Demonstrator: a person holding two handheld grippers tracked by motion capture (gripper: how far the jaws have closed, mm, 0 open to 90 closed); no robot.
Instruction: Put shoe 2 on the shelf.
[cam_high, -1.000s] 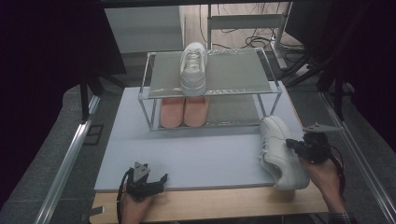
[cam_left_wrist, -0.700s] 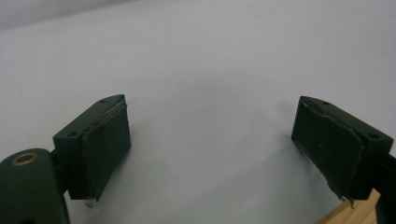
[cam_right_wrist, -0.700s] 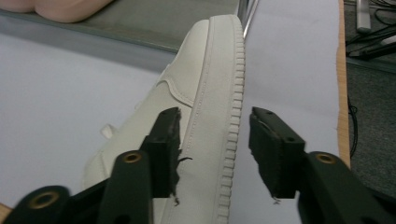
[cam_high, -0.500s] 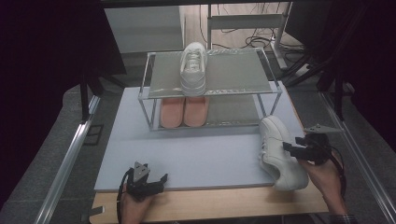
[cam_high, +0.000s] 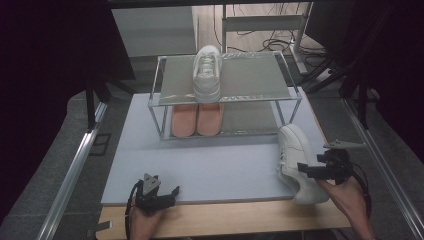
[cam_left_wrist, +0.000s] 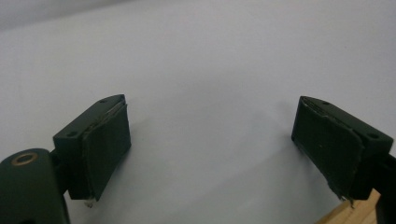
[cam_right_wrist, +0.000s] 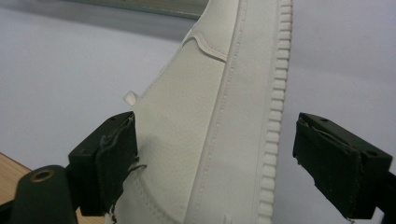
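Note:
A white sneaker (cam_high: 295, 160) lies on the pale mat (cam_high: 215, 160) at the front right, toe toward the rack. My right gripper (cam_high: 306, 170) is at its heel end. In the right gripper view the sneaker's leather side and ribbed sole edge (cam_right_wrist: 210, 93) sit between the jaws of my right gripper (cam_right_wrist: 215, 154), which have just been opening; the right pad stands apart from the sole. A second white sneaker (cam_high: 207, 72) rests on the rack's top shelf. My left gripper (cam_high: 162, 192) rests at the mat's front edge, and in its own view my left gripper (cam_left_wrist: 210, 140) is open over bare mat.
A two-shelf metal rack (cam_high: 260, 80) stands at the back of the mat, with a pair of pink shoes (cam_high: 197, 119) on its lower shelf. The wooden table edge (cam_high: 225, 220) runs along the front. Metal rails flank both sides.
The right gripper's jaws have spread apart from the white sneaker's heel, and the hand has shifted slightly. The left gripper has stayed put.

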